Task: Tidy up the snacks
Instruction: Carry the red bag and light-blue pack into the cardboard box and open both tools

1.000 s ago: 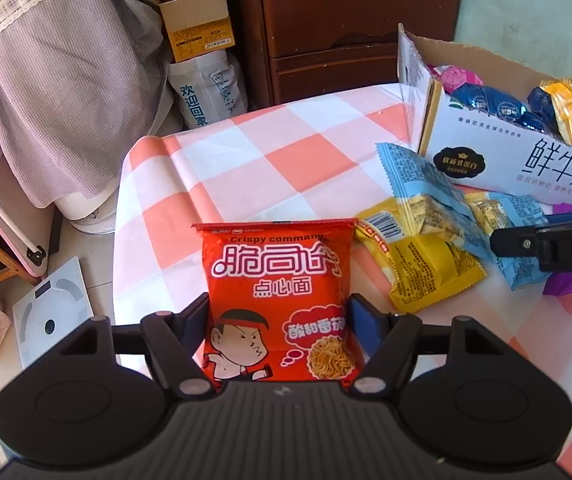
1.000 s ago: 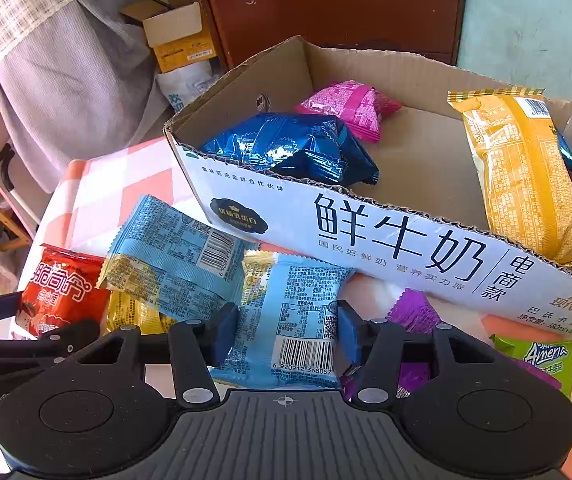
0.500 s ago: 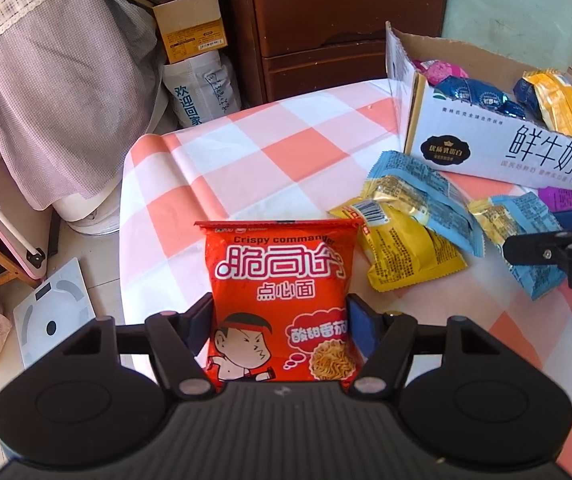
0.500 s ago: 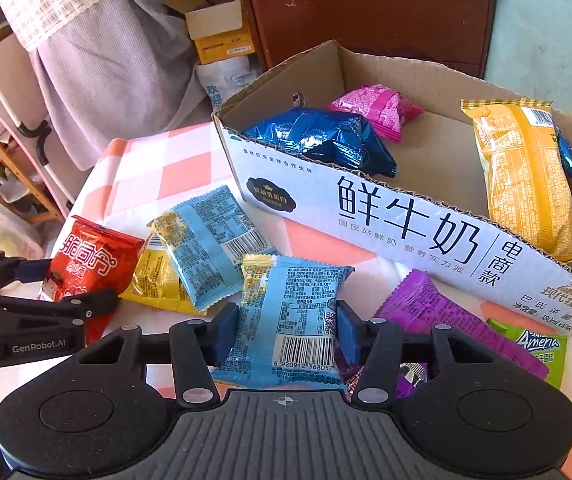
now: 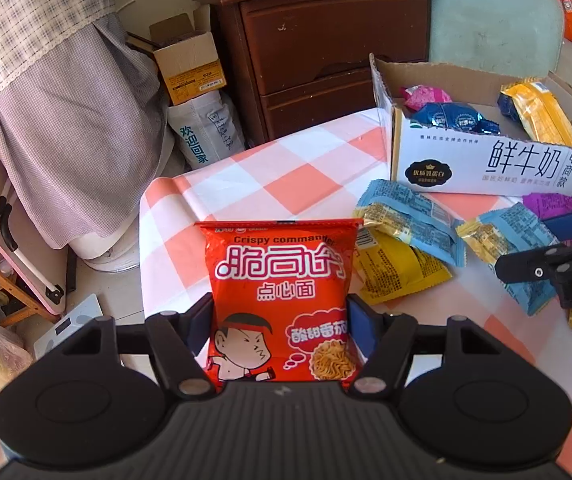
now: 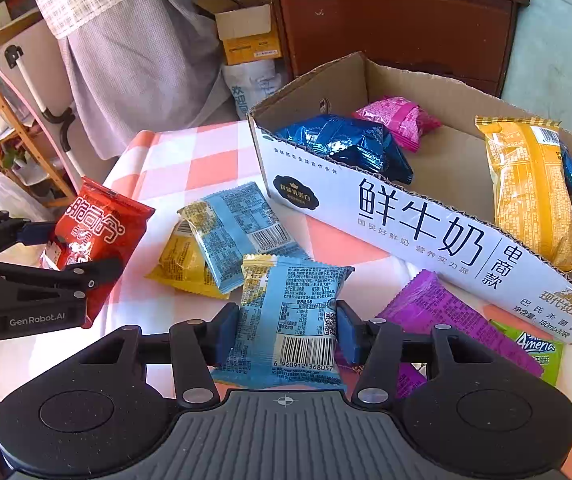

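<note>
Between your left gripper's [image 5: 279,326] blue pads sits the red noodle-snack packet [image 5: 281,300], clamped at both side edges and held upright off the checked tablecloth [image 5: 286,172]; its face reads "Crispy commander" above large white Chinese characters, with a cartoon boy in a headband near the bottom. From the right wrist view the same gripper shows "GenRobot.AI" on its side. Your right gripper [image 6: 286,330] is likewise closed on a light blue packet [image 6: 290,312], pinched at both edges, back side up, with a barcode numbered 6 920912 368057.

Take the milk carton box [image 6: 426,232] as the landmark; it stands on the tablecloth with its top cut away and large blue characters 鲜牛奶 on the white front wall, with "180mL×10" in small print at its right end. Both held packets are on the near side of that wall, outside the box, the red one well to its left. Just in front of the wall lie a second light blue packet [image 6: 237,228] overlapping a yellow packet [image 6: 183,260], and nearer the box's right end a purple packet [image 6: 446,316] touching a green packet [image 6: 534,350] lettered "Ameria". Inside the box lie a dark blue packet [image 6: 346,148] at the left, a pink packet [image 6: 402,120] behind it and a long yellow-orange packet [image 6: 530,196] at the right
</note>
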